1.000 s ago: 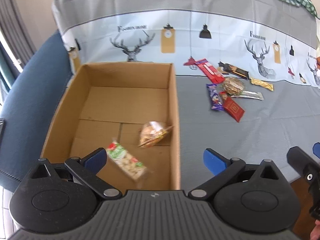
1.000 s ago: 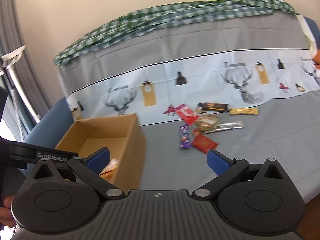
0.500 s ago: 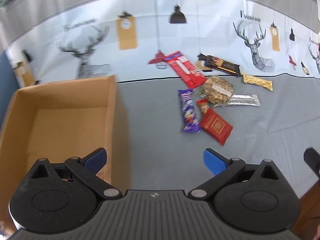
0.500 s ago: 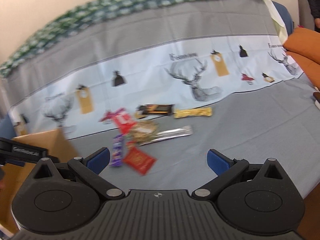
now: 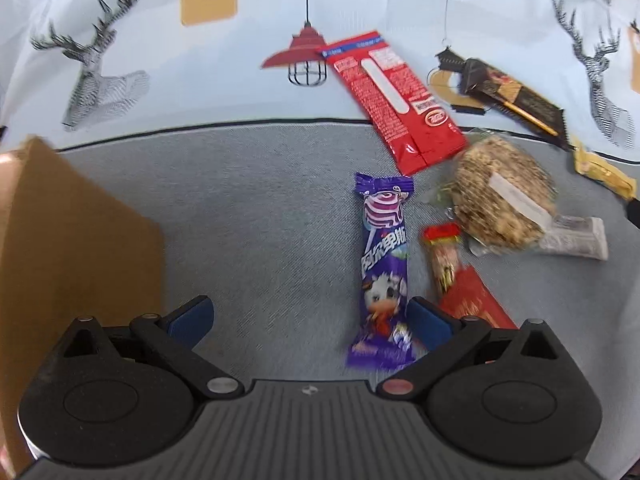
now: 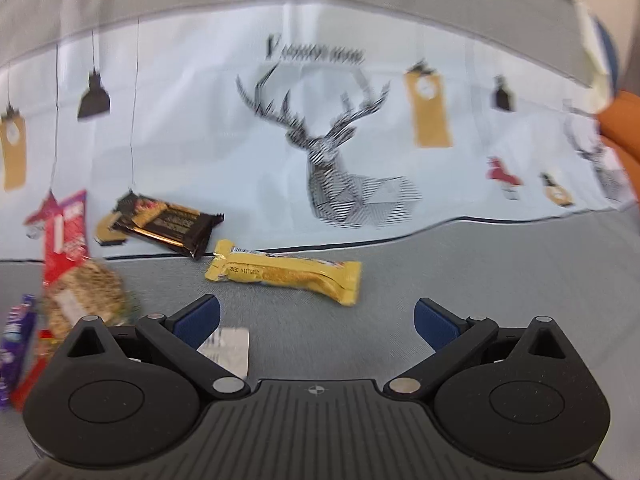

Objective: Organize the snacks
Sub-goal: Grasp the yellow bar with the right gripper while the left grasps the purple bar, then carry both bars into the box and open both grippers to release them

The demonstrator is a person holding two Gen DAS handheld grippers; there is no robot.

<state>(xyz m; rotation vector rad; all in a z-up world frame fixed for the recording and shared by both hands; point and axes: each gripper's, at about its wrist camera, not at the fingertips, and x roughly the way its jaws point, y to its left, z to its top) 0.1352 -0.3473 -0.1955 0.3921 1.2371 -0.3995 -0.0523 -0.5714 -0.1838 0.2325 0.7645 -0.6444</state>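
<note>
Snacks lie crowded: our spread left tool (image 5: 310, 316) may snag the red packet (image 5: 472, 304) beside the purple bar (image 5: 384, 264); right tool (image 6: 316, 318) also spread.

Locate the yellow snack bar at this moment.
In the right wrist view the yellow snack bar lies on the grey cloth, just ahead of the open right gripper, right of the dark chocolate bar.

A cardboard box (image 5: 72, 240) stands at the table's (image 5: 260, 220) left edge. The snack packets (image 5: 404, 100) lie clustered to its right, well apart from it, near the table's back.
</note>
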